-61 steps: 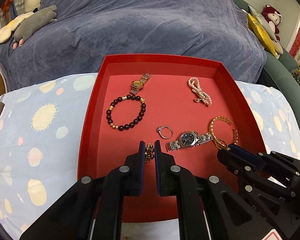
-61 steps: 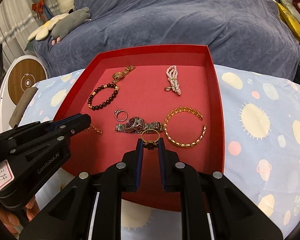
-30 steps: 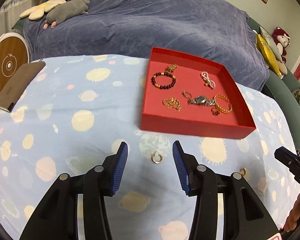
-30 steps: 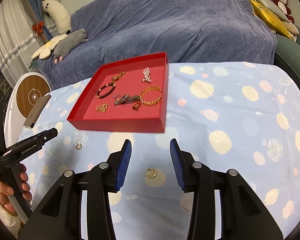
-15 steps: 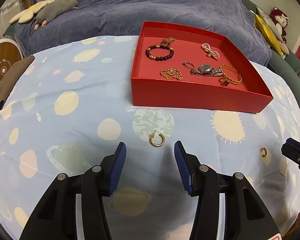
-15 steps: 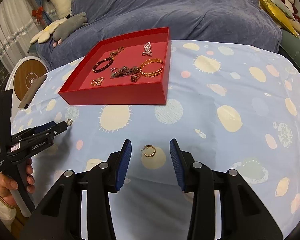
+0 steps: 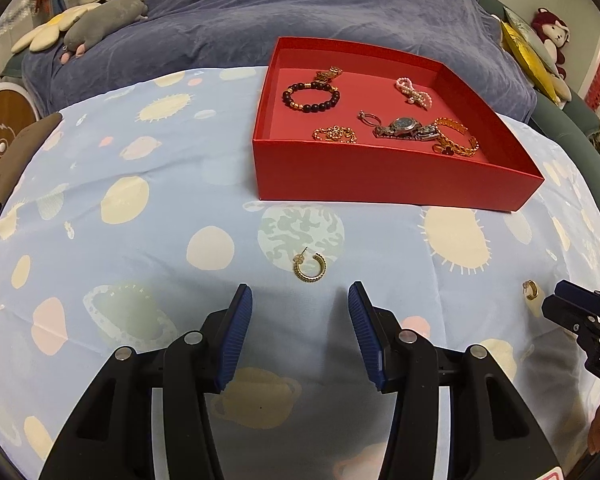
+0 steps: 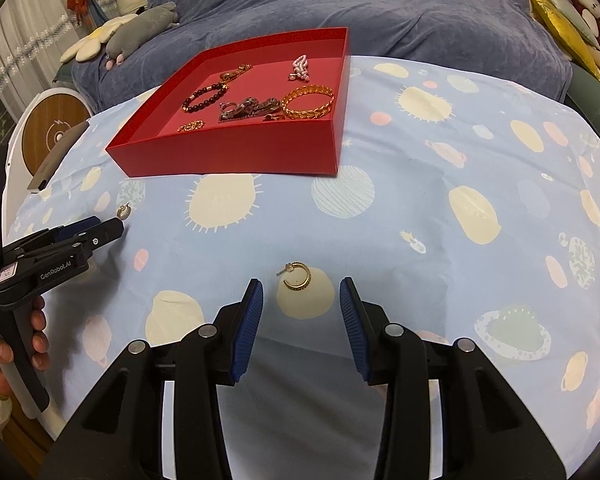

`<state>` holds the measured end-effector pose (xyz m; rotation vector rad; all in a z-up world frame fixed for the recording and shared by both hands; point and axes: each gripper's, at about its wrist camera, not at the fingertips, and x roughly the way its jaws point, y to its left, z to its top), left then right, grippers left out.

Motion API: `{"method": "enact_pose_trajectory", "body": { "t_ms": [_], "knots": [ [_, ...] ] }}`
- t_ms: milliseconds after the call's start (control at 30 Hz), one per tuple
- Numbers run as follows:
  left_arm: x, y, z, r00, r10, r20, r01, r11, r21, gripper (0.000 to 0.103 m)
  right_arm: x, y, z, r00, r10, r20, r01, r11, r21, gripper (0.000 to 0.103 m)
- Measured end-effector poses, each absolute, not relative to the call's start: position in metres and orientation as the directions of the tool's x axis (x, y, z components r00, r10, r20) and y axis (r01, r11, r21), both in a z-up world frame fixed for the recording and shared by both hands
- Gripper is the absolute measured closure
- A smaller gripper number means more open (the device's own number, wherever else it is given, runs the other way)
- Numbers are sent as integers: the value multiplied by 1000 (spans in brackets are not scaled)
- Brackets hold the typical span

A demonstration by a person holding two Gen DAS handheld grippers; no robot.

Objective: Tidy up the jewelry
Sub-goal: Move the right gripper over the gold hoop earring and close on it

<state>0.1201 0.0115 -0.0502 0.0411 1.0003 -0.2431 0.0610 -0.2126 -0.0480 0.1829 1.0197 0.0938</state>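
The left claw hangs released over the bench, its blue pads spread wide. A gold hoop lies flat on the planet-print cloth just ahead of the gap between them, touching neither pad. The right claw is released the same way, with a second hoop on a cream spot of the cloth just ahead of its tips (its post points left).

Beyond both hoops sits the red tray, holding a dark bead bracelet, a pearl piece, a watch, a thin ring, a gold chain and a gold cuff; the watch and cuff touch.

From the right camera the left claw shows at the left edge, held in a hand, its tips just below the first hoop. Behind the bench is a blue-draped sofa with plush toys.
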Motion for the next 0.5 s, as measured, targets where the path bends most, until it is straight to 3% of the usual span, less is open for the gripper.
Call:
{"method": "enact_pose_trajectory", "body": {
  "t_ms": [167, 300, 500],
  "knots": [
    [124, 6, -52, 531, -176, -829, 229, 972, -60, 56, 62, -211, -50, 518, 163, -839, 4, 981, 193, 64],
    [125, -1, -53, 545, -163, -822, 243, 970, -31, 66, 62, -210, -54, 515, 162, -842, 1, 982, 189, 65],
    [129, -3, -53, 549, -163, -820, 245, 969, -29, 73, 67, -204, -58, 525, 146, -839, -12, 986, 165, 65]
  ]
}}
